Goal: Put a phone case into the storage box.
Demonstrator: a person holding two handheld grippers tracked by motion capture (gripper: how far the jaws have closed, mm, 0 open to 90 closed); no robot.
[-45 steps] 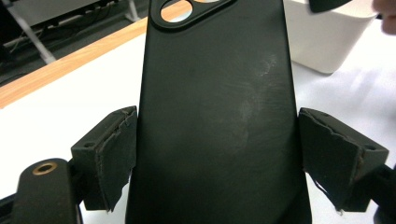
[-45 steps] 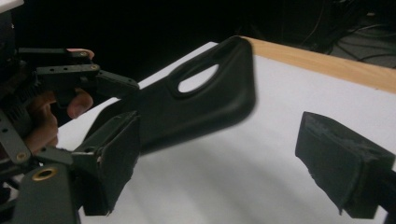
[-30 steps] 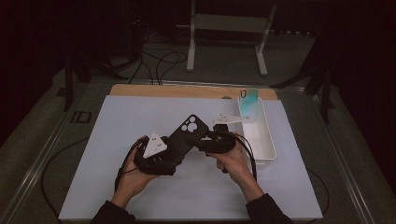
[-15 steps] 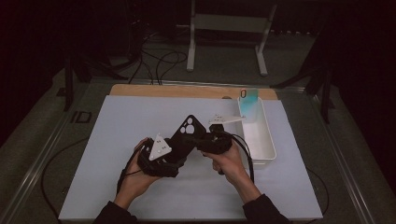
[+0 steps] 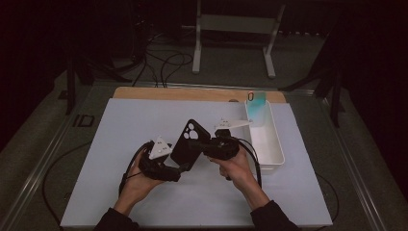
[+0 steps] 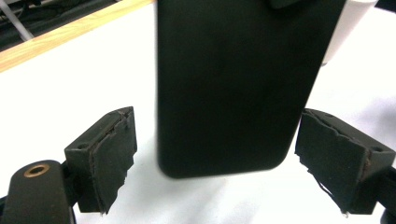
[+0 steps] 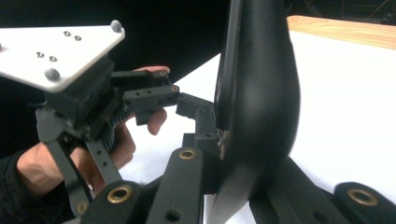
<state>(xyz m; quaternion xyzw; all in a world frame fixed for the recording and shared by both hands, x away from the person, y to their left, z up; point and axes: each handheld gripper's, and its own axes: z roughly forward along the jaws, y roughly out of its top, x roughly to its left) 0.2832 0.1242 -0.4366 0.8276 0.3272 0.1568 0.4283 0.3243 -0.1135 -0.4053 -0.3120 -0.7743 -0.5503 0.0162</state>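
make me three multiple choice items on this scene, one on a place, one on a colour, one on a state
1. Where does the white bin sit on the table?
A. at its right side
B. at its left side
C. in the middle, under the hands

2. What colour is the phone case held up between the two hands?
A. white
B. black
C. red

3. How do the left tongs stand around the phone case?
A. shut tight on it
B. open, with its end between the pads and gaps on both sides
C. shut, far away from it

Answers:
1 A: the high view shows the bin at the right edge of the white table.
2 B: it looks black in the high view and both gripper views.
3 B: the left gripper view shows both pads clear of the case, while the right tongs clamp its edge.
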